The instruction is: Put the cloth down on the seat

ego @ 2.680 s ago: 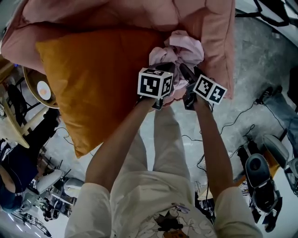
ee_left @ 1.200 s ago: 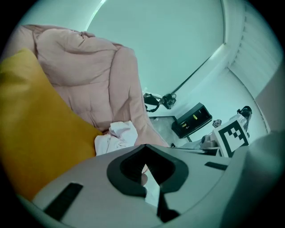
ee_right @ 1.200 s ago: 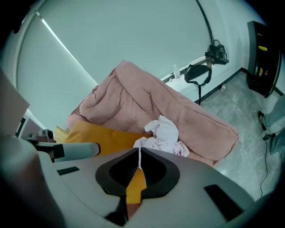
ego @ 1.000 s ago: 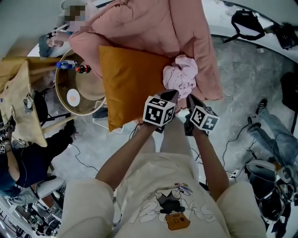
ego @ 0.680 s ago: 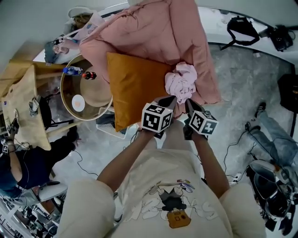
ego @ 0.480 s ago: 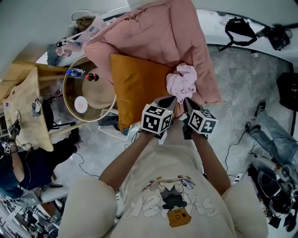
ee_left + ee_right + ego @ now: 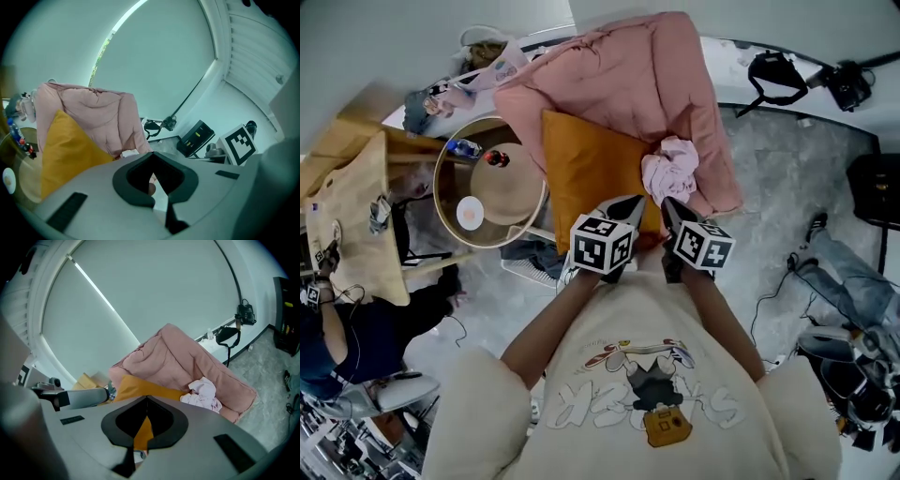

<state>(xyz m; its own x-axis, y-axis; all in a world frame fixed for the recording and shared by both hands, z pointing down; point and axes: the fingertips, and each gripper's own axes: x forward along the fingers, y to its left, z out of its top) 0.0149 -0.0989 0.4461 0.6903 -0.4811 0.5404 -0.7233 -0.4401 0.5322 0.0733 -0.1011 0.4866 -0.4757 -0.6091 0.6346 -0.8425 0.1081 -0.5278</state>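
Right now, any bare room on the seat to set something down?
Bare: upper padding of the pink seat, above the orange cushion and cloth; strip right of the cloth. Crowded: front, cushion and cloth side by side.

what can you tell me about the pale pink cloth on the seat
The pale pink cloth looks like soft, thin fabric, crumpled into a loose bunch with many folds. It lies on the pink padded seat, near its front edge, up against the side of the orange cushion. Nothing holds it.

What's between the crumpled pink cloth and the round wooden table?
The orange fabric cushion lies between the crumpled pink cloth and the round wooden table, in the head view.
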